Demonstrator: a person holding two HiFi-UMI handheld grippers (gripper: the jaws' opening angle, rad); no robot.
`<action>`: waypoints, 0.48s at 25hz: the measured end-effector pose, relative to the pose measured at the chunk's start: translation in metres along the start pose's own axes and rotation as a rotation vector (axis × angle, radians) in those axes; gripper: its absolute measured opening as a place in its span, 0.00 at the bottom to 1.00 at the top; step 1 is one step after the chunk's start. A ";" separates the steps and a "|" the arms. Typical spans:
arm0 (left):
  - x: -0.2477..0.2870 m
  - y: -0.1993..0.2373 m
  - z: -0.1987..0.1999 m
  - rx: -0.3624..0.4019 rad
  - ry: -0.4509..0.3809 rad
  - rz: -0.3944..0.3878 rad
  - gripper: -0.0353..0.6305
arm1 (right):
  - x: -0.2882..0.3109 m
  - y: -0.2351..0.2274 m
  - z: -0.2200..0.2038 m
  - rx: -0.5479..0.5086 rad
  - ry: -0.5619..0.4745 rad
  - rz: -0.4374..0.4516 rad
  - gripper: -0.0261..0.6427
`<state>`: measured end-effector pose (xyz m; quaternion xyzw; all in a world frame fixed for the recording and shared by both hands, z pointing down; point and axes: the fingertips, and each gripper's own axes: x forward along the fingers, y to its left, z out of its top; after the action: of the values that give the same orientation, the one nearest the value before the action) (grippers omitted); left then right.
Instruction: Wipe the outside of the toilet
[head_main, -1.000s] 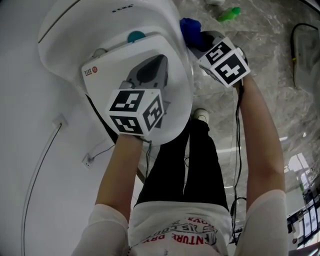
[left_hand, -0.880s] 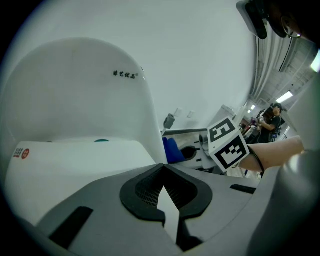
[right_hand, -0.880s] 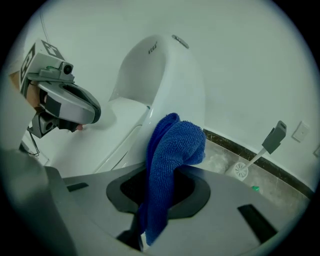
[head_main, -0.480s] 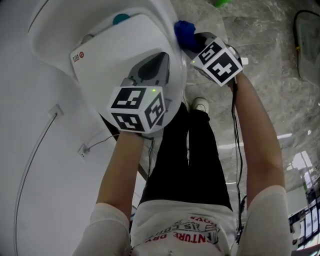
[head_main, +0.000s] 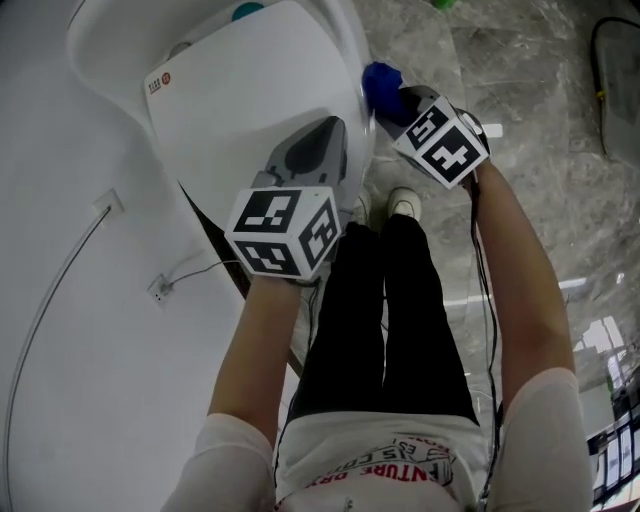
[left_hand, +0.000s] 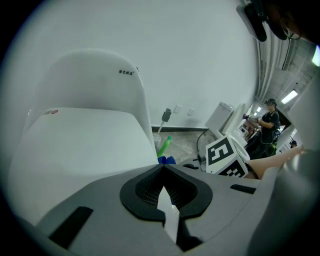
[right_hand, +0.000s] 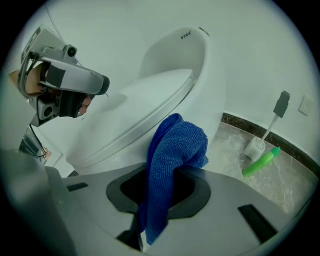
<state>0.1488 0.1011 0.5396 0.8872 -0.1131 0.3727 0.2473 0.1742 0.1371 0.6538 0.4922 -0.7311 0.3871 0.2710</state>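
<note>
L tool: jaws drawn together at the tips, nothing between them; sits over the front of the lid, contact not clear.
R tool: jaws clamped on the cloth, at the toilet's right side, lower than the lid edge.
Cloth: blue terry, bunched; sticks out past the R tool's tips and droops back between the jaws. Right up against the outer side of the bowl; can't tell if it touches.
Toilet: white, lid down, red mark near its rear corner.
Floor: grey marble look.
Green bottle: lying on the floor near the wall, beyond the toilet.
Brush: white, in its holder, just beside the bottle.
Wall: white, w/ a thin cable running along it.
Person: stands close to the bowl, black trousers, bare forearms to both tools.
</note>
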 end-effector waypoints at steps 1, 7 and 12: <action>-0.002 -0.002 -0.005 0.002 0.003 -0.001 0.06 | 0.000 0.003 -0.004 0.005 0.000 0.000 0.15; -0.021 -0.008 -0.031 0.034 0.008 -0.011 0.06 | 0.005 0.037 -0.029 0.036 0.026 0.007 0.15; -0.046 -0.014 -0.052 0.015 -0.022 -0.036 0.06 | 0.005 0.067 -0.045 0.047 0.046 -0.030 0.15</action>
<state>0.0908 0.1408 0.5332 0.8950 -0.0973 0.3591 0.2461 0.1106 0.1866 0.6625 0.5002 -0.7081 0.4112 0.2817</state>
